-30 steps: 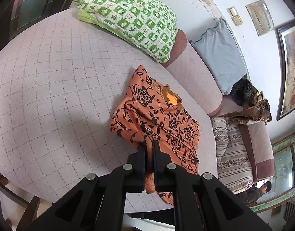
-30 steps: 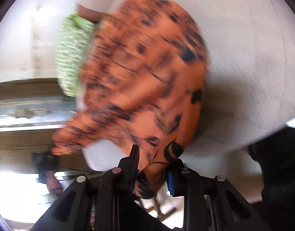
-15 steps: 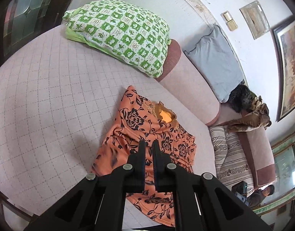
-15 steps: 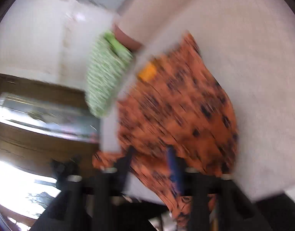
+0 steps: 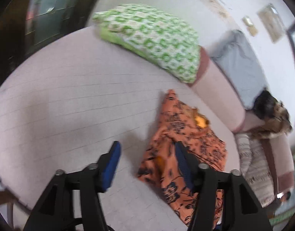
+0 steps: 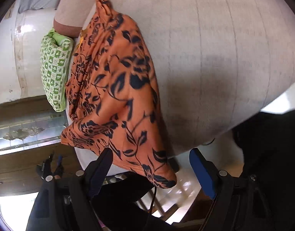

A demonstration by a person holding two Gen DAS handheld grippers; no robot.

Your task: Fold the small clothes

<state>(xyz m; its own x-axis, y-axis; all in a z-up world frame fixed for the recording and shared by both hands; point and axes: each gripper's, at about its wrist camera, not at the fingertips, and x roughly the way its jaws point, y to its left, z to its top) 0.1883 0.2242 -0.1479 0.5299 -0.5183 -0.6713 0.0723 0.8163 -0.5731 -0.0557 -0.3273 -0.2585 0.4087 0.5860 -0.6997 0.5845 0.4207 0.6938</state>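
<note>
A soft orange cloth (image 6: 116, 88) with black flowers is laid crumpled on the checked quilted cover (image 5: 70, 100). Both grippers, left (image 5: 146, 165) and right (image 6: 153, 165), are being opened, with nothing gripped.

Left claw (image 5: 146, 154) angled downward, jaws opening; right claw (image 6: 151, 160) likewise, jaws spreading apart.

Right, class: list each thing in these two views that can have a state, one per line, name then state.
orange floral garment: lying loosely folded on the quilted cushion, one corner hanging over the edge, gripped by nothing.
left claw: jaws opening, pads off the cloth.
right claw: jaws opening, garment corner between them, not pinched.
green checked pillow: propped against the backrest.
</note>
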